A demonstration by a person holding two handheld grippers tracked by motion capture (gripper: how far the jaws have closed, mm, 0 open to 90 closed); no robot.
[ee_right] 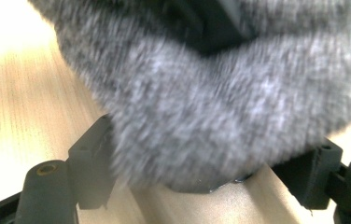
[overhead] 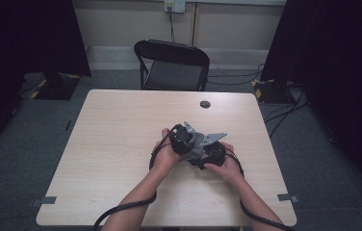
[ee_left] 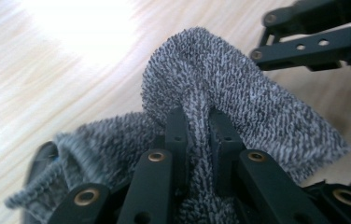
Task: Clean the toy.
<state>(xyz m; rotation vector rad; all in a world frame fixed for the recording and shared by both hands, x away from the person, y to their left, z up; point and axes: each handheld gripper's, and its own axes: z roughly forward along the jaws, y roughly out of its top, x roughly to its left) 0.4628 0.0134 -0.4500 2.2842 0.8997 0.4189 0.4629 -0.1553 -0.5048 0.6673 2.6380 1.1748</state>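
Pinching fuzzy grey knit cloth [ee_left: 239,93], left tool [ee_left: 197,126]; right tool [ee_right: 201,186] spread wide w/ cloth between.

Dim high view; glare on table [ee_left: 71,28]; sock [ee_right: 201,107] perhaps motion-blurred.

Left tool [ee_left: 197,128] pinched closed, right tool [ee_right: 206,172] spread wide, hands close together

**Pale wood table, one grey cloth**

The table [overhead: 111,144] has a light wood-grain top with a round dark cable hole [overhead: 205,104] near its far edge. A grey knitted cloth [ee_left: 257,112] lies bunched on it near the middle
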